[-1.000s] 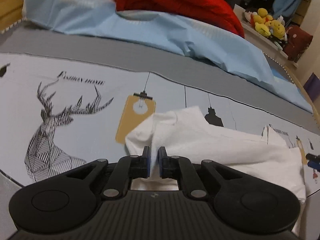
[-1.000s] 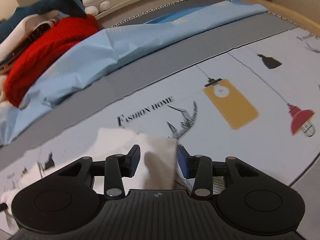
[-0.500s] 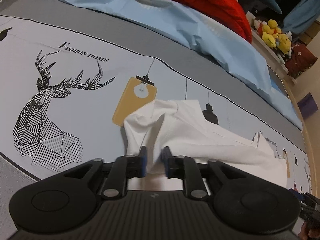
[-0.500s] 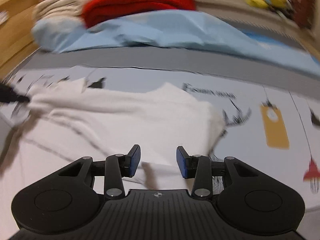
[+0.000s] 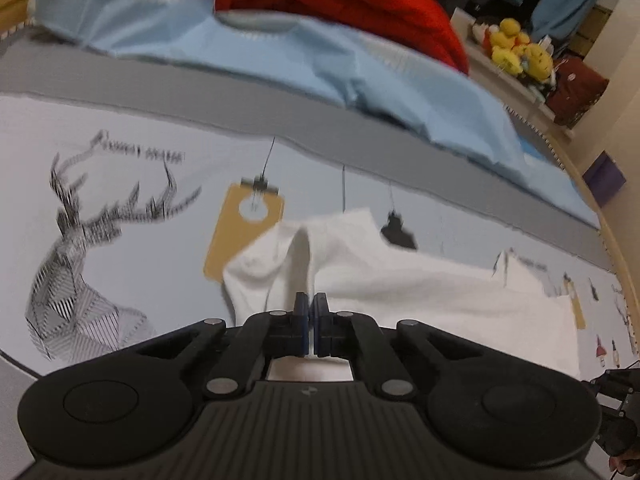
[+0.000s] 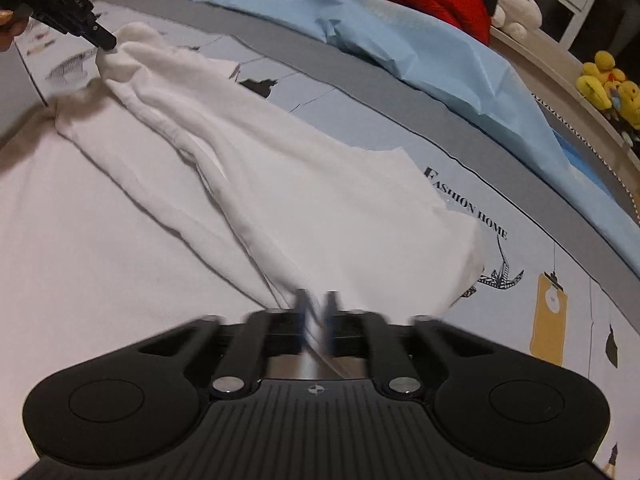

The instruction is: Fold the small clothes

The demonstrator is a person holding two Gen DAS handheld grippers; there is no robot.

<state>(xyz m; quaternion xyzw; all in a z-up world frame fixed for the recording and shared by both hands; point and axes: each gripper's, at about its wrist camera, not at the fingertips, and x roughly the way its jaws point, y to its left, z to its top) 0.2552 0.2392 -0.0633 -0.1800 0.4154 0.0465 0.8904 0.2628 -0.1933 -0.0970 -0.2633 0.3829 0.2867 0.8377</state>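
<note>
A small white garment (image 5: 420,280) lies rumpled on the printed bed sheet (image 5: 120,184). My left gripper (image 5: 311,304) is shut on a raised fold of its near-left edge. In the right wrist view the same garment (image 6: 280,184) stretches from far left to the near middle. My right gripper (image 6: 316,304) is shut on its near edge, blurred by motion. The left gripper (image 6: 105,43) shows there at the top left, pinching the far end of the cloth.
A light blue cover (image 5: 320,64) and a red blanket (image 5: 352,4) are piled along the far side of the bed. Yellow plush toys (image 5: 520,52) sit on a shelf beyond. The right gripper's tip (image 5: 616,384) shows at the lower right edge.
My left gripper closed fully on the cloth fold. My right gripper swung round over the garment and closed on its near edge from open.
</note>
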